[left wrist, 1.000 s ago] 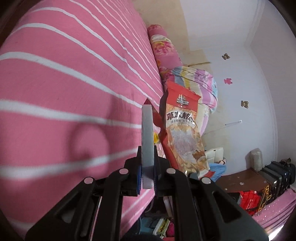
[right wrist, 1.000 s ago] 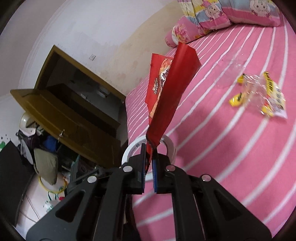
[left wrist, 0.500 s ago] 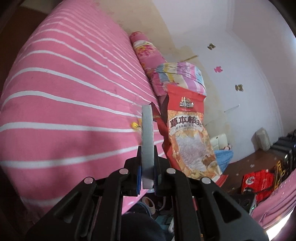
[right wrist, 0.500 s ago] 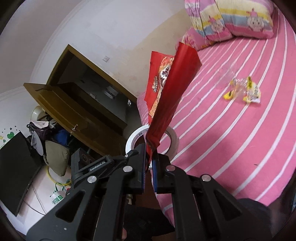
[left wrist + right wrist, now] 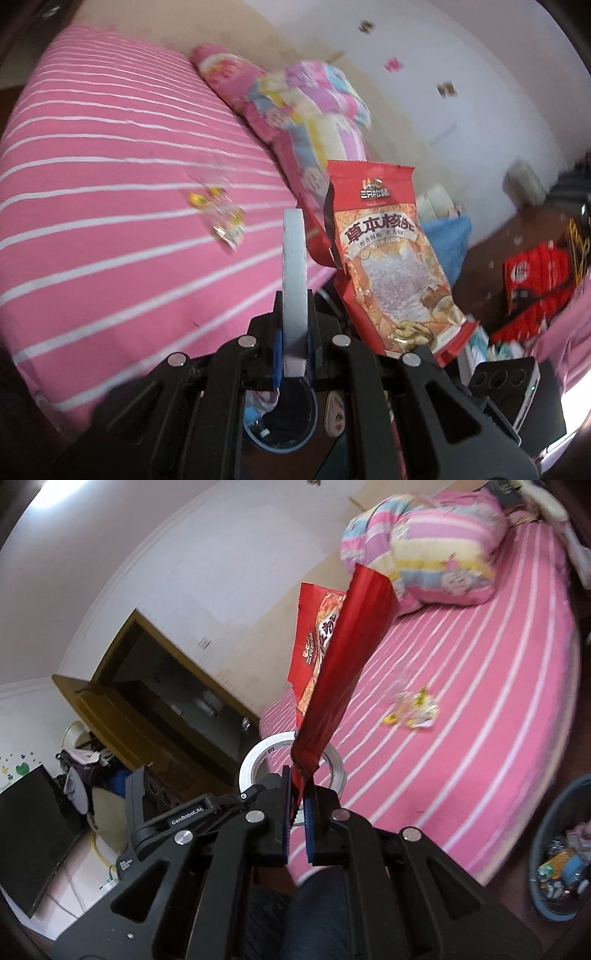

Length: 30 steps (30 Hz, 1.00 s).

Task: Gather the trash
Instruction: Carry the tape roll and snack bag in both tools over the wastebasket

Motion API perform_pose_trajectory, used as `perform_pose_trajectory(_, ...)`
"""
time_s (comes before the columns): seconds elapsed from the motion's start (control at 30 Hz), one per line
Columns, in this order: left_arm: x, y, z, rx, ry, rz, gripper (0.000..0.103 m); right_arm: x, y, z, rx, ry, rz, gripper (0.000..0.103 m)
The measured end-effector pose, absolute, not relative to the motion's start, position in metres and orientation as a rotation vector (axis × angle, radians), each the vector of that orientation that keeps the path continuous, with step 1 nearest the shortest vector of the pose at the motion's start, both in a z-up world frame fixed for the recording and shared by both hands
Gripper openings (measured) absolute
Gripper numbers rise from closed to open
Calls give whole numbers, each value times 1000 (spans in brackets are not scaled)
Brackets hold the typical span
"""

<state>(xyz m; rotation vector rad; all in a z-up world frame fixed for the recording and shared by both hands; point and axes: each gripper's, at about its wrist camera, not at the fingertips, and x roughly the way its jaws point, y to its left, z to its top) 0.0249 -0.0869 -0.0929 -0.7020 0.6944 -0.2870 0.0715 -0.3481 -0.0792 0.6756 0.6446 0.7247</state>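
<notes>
My left gripper (image 5: 294, 328) is shut on a white tape roll (image 5: 294, 266), held edge-on and upright; the roll also shows in the right wrist view (image 5: 255, 762). My right gripper (image 5: 298, 794) is shut on the bottom corner of a red snack bag (image 5: 343, 657), which stands up from the jaws; its printed front shows in the left wrist view (image 5: 391, 258). A clear and yellow wrapper (image 5: 412, 710) lies on the pink striped bed (image 5: 480, 738), also visible in the left wrist view (image 5: 221, 214). A dark bin (image 5: 561, 853) holding trash stands at the lower right.
Pillows and a folded quilt (image 5: 436, 550) lie at the head of the bed. A wooden door (image 5: 122, 709) and a black screen (image 5: 33, 830) are to the left. A blue-rimmed bin (image 5: 280, 421) sits below my left gripper. Red boxes (image 5: 539, 273) are on the floor.
Both grippers have pulled back and away from the bed, still holding the tape roll and the snack bag. The bed edge and the trash bin have come into view.
</notes>
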Motion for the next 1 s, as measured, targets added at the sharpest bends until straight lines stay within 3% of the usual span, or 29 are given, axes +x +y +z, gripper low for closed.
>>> perform_pose_trajectory(0.37, 60, -215, -129, -546, 863, -419, 9, 45, -460, -122, 746, 652, 508, 7)
perform_pose_trajectory(1.0, 102, -363, -266, -289, 1185, -521, 9, 22, -565, -234, 836, 837, 182, 7)
